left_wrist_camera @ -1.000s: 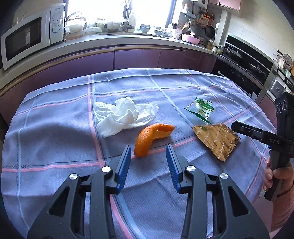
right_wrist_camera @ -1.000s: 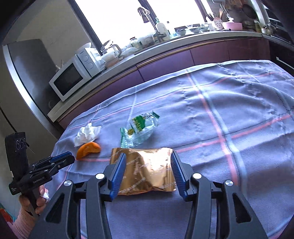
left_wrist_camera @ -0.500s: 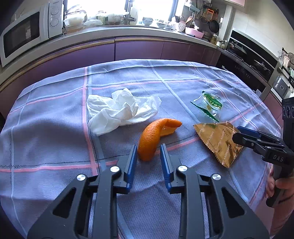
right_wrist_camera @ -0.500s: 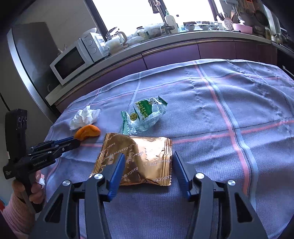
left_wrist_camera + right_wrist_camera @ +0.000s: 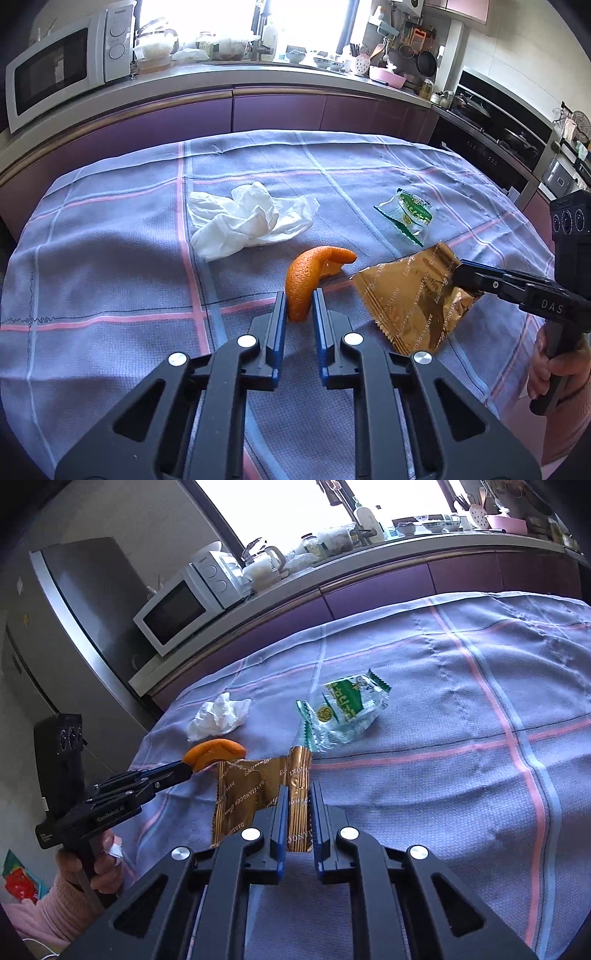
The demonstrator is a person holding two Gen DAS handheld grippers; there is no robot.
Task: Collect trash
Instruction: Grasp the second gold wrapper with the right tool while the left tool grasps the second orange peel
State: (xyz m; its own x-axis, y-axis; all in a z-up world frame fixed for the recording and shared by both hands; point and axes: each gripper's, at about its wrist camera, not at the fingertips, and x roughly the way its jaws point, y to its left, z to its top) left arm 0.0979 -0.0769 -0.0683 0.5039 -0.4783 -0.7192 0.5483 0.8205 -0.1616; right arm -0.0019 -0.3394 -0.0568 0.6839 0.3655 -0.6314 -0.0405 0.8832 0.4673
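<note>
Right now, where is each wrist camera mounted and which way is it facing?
Left wrist: rides the left gripper, looking down across the tablecloth toward the counter; own fingers pinch the orange peel; the right gripper and its hand enter at right.
Right wrist: rides the right gripper, facing the microwave; own fingers clamp the gold wrapper; the left gripper and a pink sleeve show at left.
Shared: peel, gold wrapper, green wrapper, tissue.
</note>
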